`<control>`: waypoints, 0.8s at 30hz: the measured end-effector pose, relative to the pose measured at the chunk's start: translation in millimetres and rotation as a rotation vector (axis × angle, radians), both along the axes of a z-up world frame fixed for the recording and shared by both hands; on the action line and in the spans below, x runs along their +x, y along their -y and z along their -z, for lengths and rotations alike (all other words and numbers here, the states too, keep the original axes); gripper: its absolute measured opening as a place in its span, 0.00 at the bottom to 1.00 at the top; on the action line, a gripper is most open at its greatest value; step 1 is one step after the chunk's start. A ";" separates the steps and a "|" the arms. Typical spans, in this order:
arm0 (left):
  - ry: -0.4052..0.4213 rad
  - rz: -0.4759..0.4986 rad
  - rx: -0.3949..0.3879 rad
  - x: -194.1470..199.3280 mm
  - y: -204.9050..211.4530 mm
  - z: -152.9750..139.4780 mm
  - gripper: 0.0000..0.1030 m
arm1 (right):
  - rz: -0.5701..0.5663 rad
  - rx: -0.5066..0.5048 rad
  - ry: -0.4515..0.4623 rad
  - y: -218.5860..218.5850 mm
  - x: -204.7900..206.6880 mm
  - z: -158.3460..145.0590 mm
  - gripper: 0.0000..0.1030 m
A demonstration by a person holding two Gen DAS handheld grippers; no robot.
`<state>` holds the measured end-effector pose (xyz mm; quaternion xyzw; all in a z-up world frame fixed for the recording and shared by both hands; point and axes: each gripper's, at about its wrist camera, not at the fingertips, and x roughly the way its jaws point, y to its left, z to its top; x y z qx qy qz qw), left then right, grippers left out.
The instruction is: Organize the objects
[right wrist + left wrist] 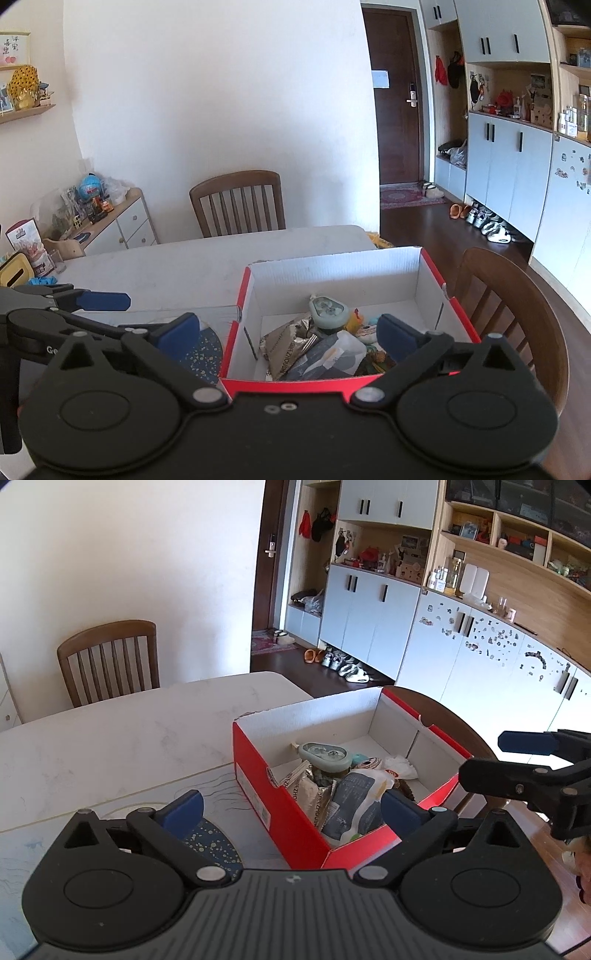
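An open red shoebox [258, 775] with white inner walls [332, 273] stands on the table's right end. It holds a pale green oval case [325, 755] [327, 310], a foil snack packet [308, 794] [284, 347], a grey-blue pouch [351, 801] [325, 358], crumpled white paper [400, 766] and small toys. My left gripper [291, 808] is open and empty, above the box's near left corner. My right gripper [288, 332] is open and empty, above the box's near edge. The right gripper [532, 764] shows beside the box in the left wrist view.
A dark blue speckled plate [212, 843] [205, 350] lies on a placemat left of the box. The white marble table [110, 731] stretches left. Wooden chairs stand at the far side [240, 203] and by the box's right [517, 306]. Cabinets line the right wall.
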<state>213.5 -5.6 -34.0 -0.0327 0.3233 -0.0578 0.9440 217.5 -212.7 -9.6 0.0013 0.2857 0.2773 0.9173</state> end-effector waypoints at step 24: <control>0.026 -0.002 0.024 -2.7 8.4 7.6 1.00 | 0.073 0.065 -0.093 11.5 -7.7 18.6 0.99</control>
